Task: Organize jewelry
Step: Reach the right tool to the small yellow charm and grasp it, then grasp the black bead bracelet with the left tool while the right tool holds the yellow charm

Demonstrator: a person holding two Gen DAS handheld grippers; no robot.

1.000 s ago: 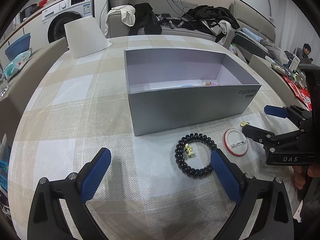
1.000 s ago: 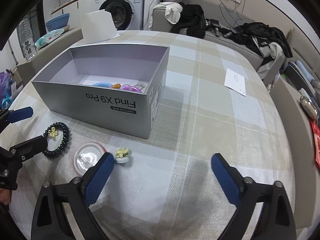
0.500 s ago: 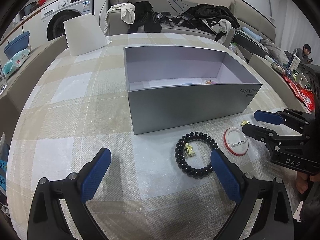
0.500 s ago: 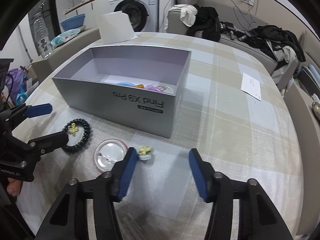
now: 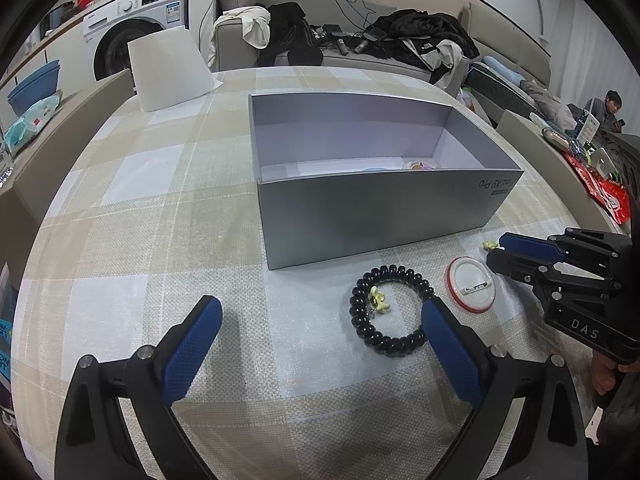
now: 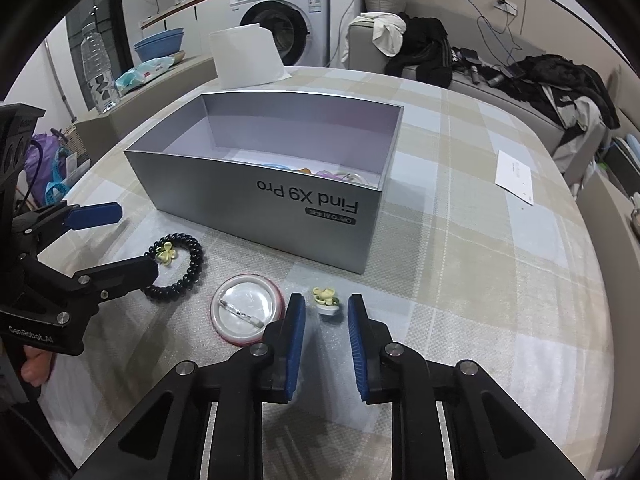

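A grey open box (image 5: 372,216) (image 6: 280,216) stands on the checked table with several colourful pieces inside. In front of it lie a black bead bracelet (image 5: 390,314) (image 6: 182,264) with a small yellow flower charm, a round red-rimmed badge (image 5: 472,290) (image 6: 248,308), and a small yellow flower ring (image 6: 327,300) (image 5: 489,245). My left gripper (image 5: 320,340) is wide open, its right finger beside the bracelet. My right gripper (image 6: 326,316) is narrowed but open, its fingertips on either side of the flower ring, not touching it.
A white folded paper stand (image 5: 168,68) sits at the table's far left. A white envelope (image 6: 516,178) lies on the right side. A sofa with piled clothes (image 5: 420,36) and a washing machine (image 6: 288,20) are behind the table.
My right gripper has narrowed its jaws and moved forward until they flank the flower ring. My left gripper has stayed in place, open.
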